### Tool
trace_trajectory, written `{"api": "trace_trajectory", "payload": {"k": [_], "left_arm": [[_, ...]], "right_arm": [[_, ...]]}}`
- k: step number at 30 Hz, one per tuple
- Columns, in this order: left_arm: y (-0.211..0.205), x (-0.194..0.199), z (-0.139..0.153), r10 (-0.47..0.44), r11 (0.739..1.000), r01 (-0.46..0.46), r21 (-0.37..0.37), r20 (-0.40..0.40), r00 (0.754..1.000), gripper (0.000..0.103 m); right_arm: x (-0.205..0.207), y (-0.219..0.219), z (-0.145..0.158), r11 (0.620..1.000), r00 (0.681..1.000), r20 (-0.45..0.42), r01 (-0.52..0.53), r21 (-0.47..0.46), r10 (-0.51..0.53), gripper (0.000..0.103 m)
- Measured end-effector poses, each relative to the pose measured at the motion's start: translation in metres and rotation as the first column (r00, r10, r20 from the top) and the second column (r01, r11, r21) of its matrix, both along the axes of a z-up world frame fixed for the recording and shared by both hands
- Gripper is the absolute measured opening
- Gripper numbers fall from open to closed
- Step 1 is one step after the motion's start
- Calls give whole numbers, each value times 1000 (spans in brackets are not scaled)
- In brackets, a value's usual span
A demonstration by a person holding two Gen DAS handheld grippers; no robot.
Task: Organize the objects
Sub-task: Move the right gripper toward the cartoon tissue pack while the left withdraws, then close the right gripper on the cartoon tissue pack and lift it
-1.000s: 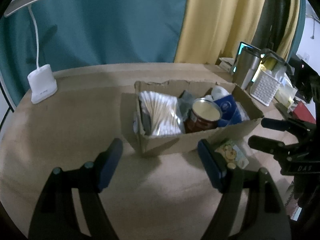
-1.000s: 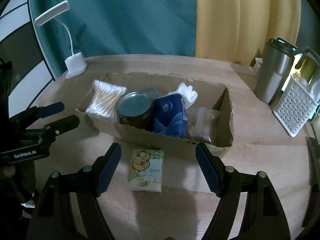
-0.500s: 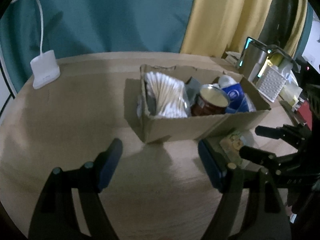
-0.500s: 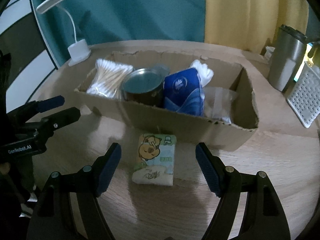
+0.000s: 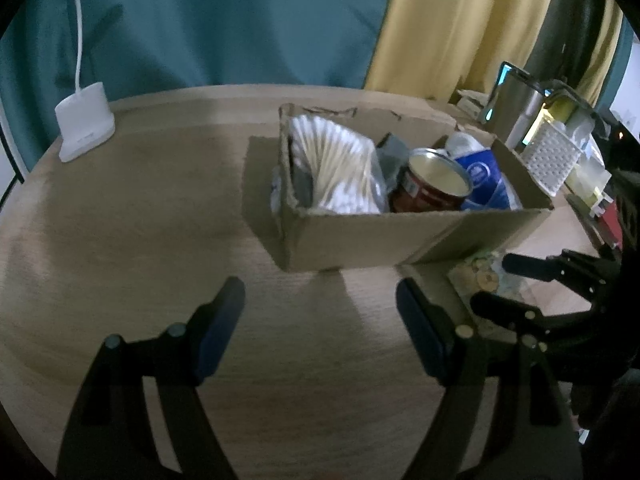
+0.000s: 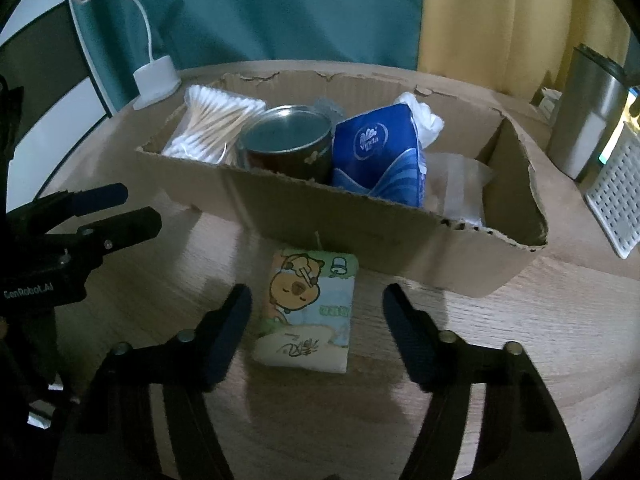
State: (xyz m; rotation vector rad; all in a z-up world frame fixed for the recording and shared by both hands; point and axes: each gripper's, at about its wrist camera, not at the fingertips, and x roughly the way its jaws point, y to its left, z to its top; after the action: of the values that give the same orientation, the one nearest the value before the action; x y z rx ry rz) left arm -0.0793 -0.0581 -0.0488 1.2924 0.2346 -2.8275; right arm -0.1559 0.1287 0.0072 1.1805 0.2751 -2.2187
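Observation:
A small tissue pack with a cartoon bear lies flat on the wooden table in front of a cardboard box. My right gripper is open, low over the table, its fingers on either side of the pack and apart from it. The box holds a bag of cotton swabs, a tin can, a blue tissue pack and a clear bag. My left gripper is open and empty, in front of the box's left corner. The pack shows partly in the left wrist view.
A white desk lamp stands at the back left. A steel tumbler and a white perforated basket stand right of the box. Teal and yellow curtains hang behind the table.
My right gripper has moved down and forward, so its open fingers now flank the tissue pack. My left gripper has drifted closer to the box's left end.

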Motion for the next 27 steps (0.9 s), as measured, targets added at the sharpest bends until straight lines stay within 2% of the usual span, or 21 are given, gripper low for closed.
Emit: {"api": "trace_trajectory", "payload": {"k": [6, 9, 10, 11, 12, 16, 27], "left_arm": [[3, -2, -3, -2, 1000, 2, -7, 9, 1000, 80], [4, -2, -3, -5, 1000, 5, -9, 11, 1000, 82], [5, -2, -3, -5, 1000, 5, -9, 11, 1000, 95], [5, -2, -2, -6, 1000, 6, -6, 7, 1000, 101], [6, -2, -1, -7, 1000, 7, -5, 2, 1000, 102], [6, -1, 4, 10, 1000, -10, 2, -17, 1000, 102], [26, 1, 15, -15, 1000, 14, -17, -32, 999, 102]], "right_arm": [[-3, 3, -4, 1000, 1000, 11, 6, -10, -6, 66], [-2, 3, -4, 1000, 1000, 14, -3, -18, 3, 53], [-1, 3, -3, 1000, 1000, 10, -3, -16, 3, 53], [-1, 4, -3, 1000, 1000, 10, -3, -15, 3, 52], [-1, 5, -3, 1000, 1000, 12, -1, -18, 2, 52], [0, 11, -1, 1000, 1000, 12, 11, -25, -11, 52], [7, 32, 15, 998, 999, -20, 43, -56, -44, 52]]}}
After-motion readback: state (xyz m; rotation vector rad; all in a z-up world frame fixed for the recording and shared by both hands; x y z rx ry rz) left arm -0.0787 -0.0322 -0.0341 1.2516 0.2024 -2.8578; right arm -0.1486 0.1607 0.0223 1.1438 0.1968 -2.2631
